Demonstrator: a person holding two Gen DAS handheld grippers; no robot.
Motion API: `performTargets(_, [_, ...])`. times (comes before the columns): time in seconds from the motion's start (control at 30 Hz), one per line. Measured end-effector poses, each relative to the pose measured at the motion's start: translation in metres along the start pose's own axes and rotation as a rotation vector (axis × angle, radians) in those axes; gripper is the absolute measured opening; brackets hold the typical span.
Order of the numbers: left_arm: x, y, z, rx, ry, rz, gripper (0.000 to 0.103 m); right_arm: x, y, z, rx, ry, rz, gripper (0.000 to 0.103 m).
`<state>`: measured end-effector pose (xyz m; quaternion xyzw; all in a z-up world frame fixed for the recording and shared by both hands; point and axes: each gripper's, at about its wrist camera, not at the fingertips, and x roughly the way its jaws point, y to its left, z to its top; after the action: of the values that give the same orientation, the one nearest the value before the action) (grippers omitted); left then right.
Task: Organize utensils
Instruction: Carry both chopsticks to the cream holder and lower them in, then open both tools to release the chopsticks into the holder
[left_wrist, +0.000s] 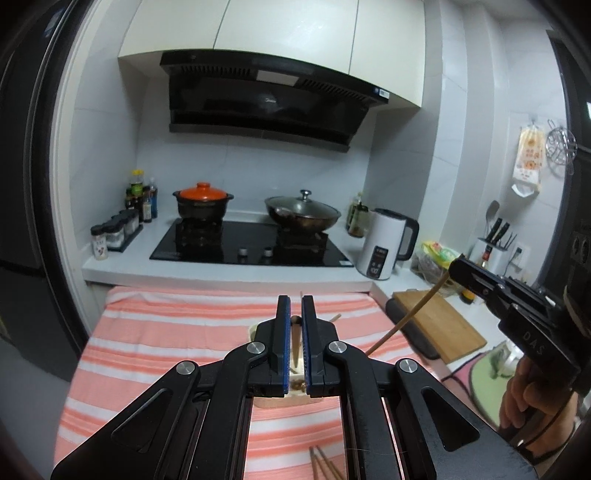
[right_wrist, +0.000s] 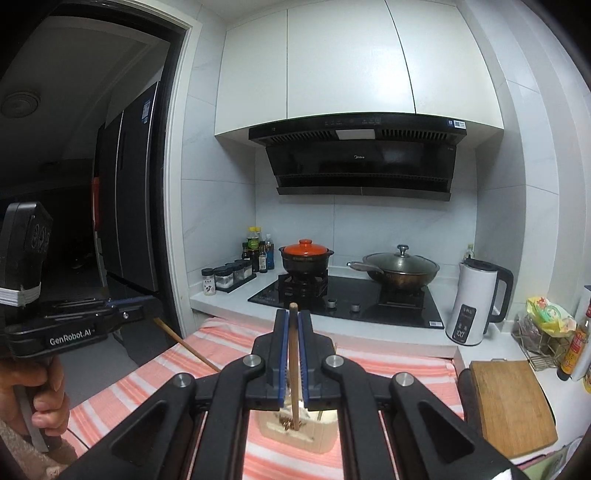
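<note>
striped cloth (left_wrist: 184, 332) spans table | utensil box (right_wrist: 325, 439) at 6 o'clock beneath jaws | right gripper (right_wrist: 294, 317) clenched on chopstick (right_wrist: 293, 369), upright at 12 | left gripper (left_wrist: 295, 306) clenched on chopstick (right_wrist: 184, 345) | loose chopsticks (left_wrist: 321, 465) at 6

I see a table covered by an orange-and-white striped cloth (left_wrist: 155, 332), set against the white counter (left_wrist: 221, 273). On the cloth rests a pale utensil box (right_wrist: 317, 432), near its middle. Loose chopsticks (left_wrist: 325, 465) lie flat on the cloth at the near edge, well apart from the box.
</note>
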<state>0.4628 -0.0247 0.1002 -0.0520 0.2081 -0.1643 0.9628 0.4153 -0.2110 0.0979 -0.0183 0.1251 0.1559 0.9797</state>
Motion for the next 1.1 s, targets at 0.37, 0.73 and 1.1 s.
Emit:
performTargets(0.37, [0.072,0.019,-0.01,-0.014,0.098,0.029,0.003,0.099,-0.025,-0.021,0.065,0.095,0.005,0.005])
performTargets(0.73, [0.136,0.033,-0.033,-0.044,0.248,0.039,0.003,0.162,-0.038,-0.056,0.13,0.287,0.03,0.005])
performTargets(1.1, [0.13,0.037,-0.032,-0.068,0.2,0.094,0.054,0.16,-0.042,-0.051,0.161,0.243,0.043,0.047])
